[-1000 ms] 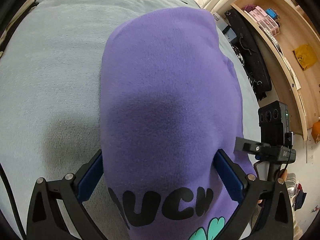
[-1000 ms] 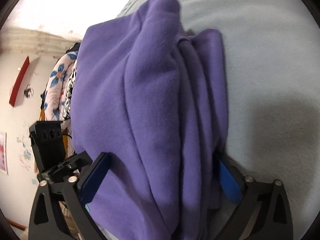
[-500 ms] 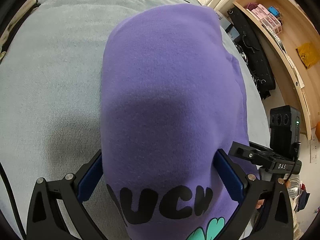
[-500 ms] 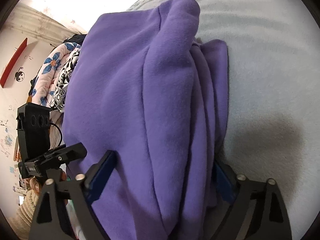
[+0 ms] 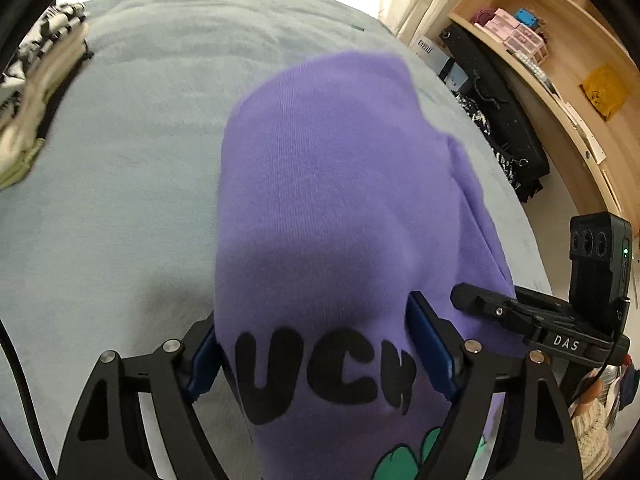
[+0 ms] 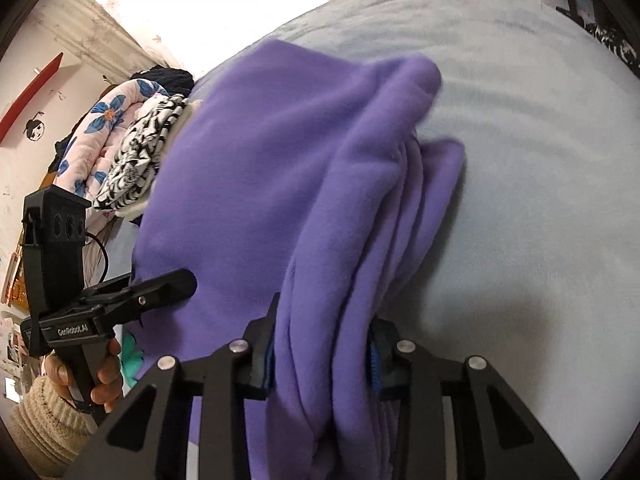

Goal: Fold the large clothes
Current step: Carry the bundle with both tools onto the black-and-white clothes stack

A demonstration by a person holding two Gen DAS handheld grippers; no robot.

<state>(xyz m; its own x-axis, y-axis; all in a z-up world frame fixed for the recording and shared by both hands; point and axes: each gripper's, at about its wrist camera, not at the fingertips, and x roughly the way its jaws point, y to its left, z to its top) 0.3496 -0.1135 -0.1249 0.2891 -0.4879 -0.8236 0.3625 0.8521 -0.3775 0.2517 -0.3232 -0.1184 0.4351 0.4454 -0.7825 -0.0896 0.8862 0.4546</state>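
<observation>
Purple sweatshirt (image 5: 340,200) lying folded into a long, thick bundle on the pale grey bedspread (image 5: 120,160), running from the near edge of both wrist views toward the far side; black lettering and a green motif show at its near end in the left wrist view; left gripper (image 5: 312,344) straddles that printed end, its jaws closing, blue pads against both flanks of the cloth; right gripper (image 6: 322,354) has its jaws closing on the stacked fleece layers, which bulge out above and below the pads, so it appears already to pinch them; judged handling: soft, limp, fairly light, not fragile, thick fleece with good friction but layers free to slide over one another; best taken across the full stack near an end or folded edge, both ends together, so no inner layer sags or peels away; counts: 1 sweatshirt, 2 grippers, 1 visible hand (image 6: 102,372) with knitted cuff holding the left gripper in the right wrist view, 1 pile of patterned bedding and clothes (image 6: 128,140) to the far left, 1 wooden shelf unit (image 5: 560,60) to the right.
</observation>
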